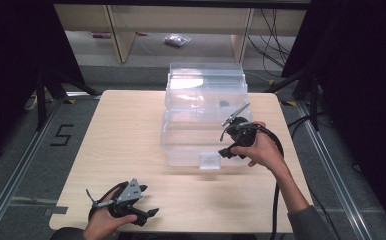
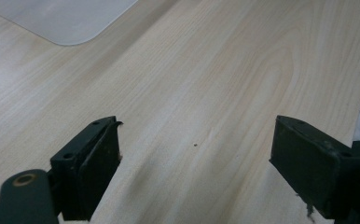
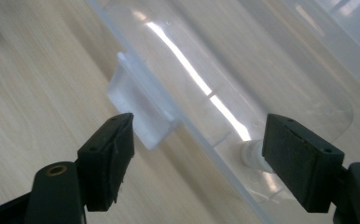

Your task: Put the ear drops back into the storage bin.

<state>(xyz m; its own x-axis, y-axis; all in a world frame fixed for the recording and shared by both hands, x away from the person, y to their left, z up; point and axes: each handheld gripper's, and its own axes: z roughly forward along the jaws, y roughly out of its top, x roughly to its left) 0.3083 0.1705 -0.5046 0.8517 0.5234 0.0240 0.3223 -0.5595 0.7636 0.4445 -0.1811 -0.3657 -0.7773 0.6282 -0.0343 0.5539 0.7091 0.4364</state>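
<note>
- clear plastic box (image 1: 203,117) sits on the far-middle part of the wooden table (image 1: 126,135), lid on, a second clear tier stacked at the back
- small frosted latch tab (image 1: 210,161) sticks out of the box's near wall, at the middle, touching the tabletop edge of the box
- right gripper (image 1: 227,151) is at the box's near right corner, held in the person's right hand (image 1: 261,149), jaws pointing left along the near wall toward the latch tab
- right gripper view: right gripper (image 3: 199,158) jaws stand wide apart, nothing pinched; latch tab (image 3: 141,109) lies just ahead of the left jaw, not touching it; box wall (image 3: 243,84) runs between and beyond the jaws
- right jaw in that view overlaps the box's lower rim, contact cannot be told
- left gripper (image 1: 148,215) rests low at the near left of the table, held in the left hand (image 1: 106,222), well apart from the box
- left gripper view: left gripper (image 2: 197,154) jaws wide apart, only bare table (image 2: 206,84) between them, nothing held
- a corner of the box (image 2: 61,18) shows at the top left of the left gripper view, far from the jaws
- black cable (image 1: 276,200) trails from the right gripper down past the forearm
- floor beyond the table has a small plastic bag (image 1: 177,40) and a marked "5" (image 1: 61,135) at the left
</note>
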